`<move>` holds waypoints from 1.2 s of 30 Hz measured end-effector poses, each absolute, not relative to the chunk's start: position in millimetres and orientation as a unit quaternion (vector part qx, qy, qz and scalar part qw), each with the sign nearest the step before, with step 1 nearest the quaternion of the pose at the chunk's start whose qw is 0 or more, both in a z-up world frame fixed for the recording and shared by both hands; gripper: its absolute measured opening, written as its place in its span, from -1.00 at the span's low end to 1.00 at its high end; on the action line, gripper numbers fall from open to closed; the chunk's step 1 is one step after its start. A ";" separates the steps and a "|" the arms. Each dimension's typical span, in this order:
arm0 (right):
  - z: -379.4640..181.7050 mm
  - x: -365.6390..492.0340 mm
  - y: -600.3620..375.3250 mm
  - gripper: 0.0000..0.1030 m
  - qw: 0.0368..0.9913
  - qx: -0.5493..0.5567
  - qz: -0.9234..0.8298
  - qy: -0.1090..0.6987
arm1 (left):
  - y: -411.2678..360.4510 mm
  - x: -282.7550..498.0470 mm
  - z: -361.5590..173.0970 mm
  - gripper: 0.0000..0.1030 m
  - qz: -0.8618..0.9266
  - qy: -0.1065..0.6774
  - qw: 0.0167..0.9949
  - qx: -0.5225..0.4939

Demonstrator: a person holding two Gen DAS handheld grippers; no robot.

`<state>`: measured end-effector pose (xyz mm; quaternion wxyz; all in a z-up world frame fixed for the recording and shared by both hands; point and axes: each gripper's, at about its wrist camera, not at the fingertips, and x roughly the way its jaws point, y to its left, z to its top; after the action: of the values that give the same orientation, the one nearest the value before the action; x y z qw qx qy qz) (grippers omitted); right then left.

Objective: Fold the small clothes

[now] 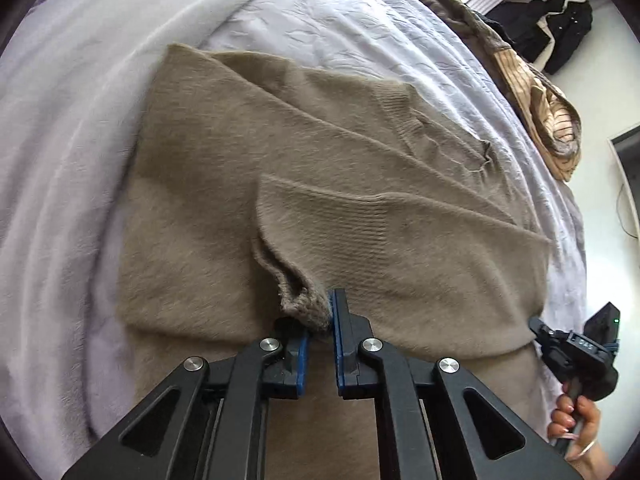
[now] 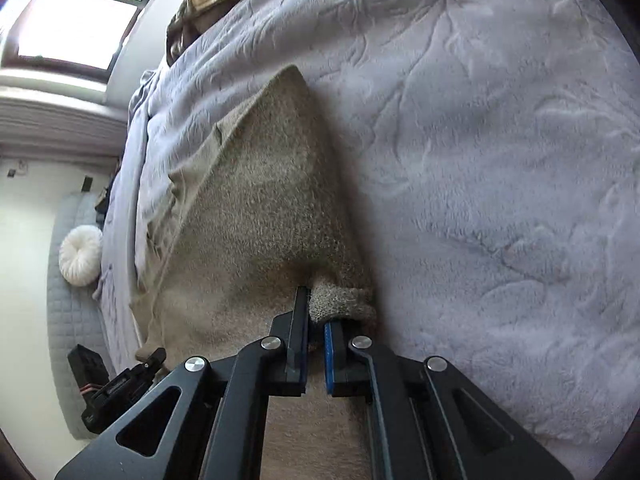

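Observation:
A fuzzy tan knit sweater [image 1: 304,168] lies on a pale lilac blanket [image 1: 72,160], with both sleeves folded across its body. My left gripper [image 1: 320,320] is shut on a bunched edge of the sweater and lifts it a little. In the right wrist view the same sweater [image 2: 256,208] rises in a raised fold. My right gripper [image 2: 316,316] is shut on another corner of it. The right gripper also shows at the left wrist view's right edge [image 1: 576,352], held by a hand. The left gripper shows low left in the right wrist view [image 2: 116,388].
A striped brown garment [image 1: 548,120] lies at the bed's far edge. Dark clothes [image 1: 556,28] hang by the wall. In the right wrist view there is a window [image 2: 72,20], a round white cushion [image 2: 80,256] on a grey quilted mat [image 2: 64,320], and open blanket [image 2: 500,180] to the right.

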<state>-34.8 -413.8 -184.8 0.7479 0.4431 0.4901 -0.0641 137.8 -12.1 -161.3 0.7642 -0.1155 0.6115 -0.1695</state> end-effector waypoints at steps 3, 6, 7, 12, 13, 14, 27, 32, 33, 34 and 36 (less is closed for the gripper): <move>-175.2 -40.3 -412.7 -0.72 0.745 0.427 -0.065 0.508 | -1.0 134.3 -147.0 0.01 -0.123 0.606 0.782 -0.081; -156.1 -51.5 -418.3 -0.47 0.762 0.410 -0.073 0.496 | 10.8 132.2 -130.2 0.39 -0.099 0.585 0.802 -0.059; -152.2 -53.8 -422.4 -0.18 0.768 0.409 -0.078 0.487 | 11.8 134.3 -127.8 0.39 -0.107 0.588 0.799 -0.059; -170.2 -42.0 -456.5 -0.04 0.748 0.469 -0.075 0.463 | -0.8 146.1 -125.3 0.39 -0.117 0.586 0.801 -0.047; -178.5 -36.3 -457.9 -0.06 0.740 0.479 -0.066 0.468 | -4.7 147.6 -127.0 0.39 -0.119 0.585 0.801 -0.044; -188.1 -28.3 -456.5 -0.13 0.730 0.486 -0.055 0.477 | -11.0 149.4 -129.3 0.39 -0.120 0.586 0.800 -0.039; -176.8 7.4 -422.0 -0.81 0.765 0.275 -0.077 0.578 | -29.8 140.6 -155.7 0.39 -0.096 0.587 0.798 0.101; -146.7 -1.2 -401.9 -0.79 0.774 0.233 -0.125 0.576 | -9.3 139.0 -133.2 0.39 -0.096 0.592 0.796 0.082; -138.7 -3.7 -397.3 -0.79 0.780 0.228 -0.120 0.570 | -6.0 138.9 -128.4 0.39 -0.101 0.590 0.798 0.069; -131.6 -6.8 -393.8 -0.78 0.785 0.228 -0.114 0.564 | -4.8 138.9 -123.8 0.39 -0.108 0.587 0.800 0.058; -121.2 -8.6 -382.8 -0.79 0.792 0.231 -0.096 0.556 | -9.0 138.8 -120.5 0.39 -0.119 0.583 0.802 0.053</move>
<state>-8.6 -382.8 -121.2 0.7921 0.2313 0.5565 -0.0965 138.8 -9.0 -120.5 0.8021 0.0525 0.5829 -0.1187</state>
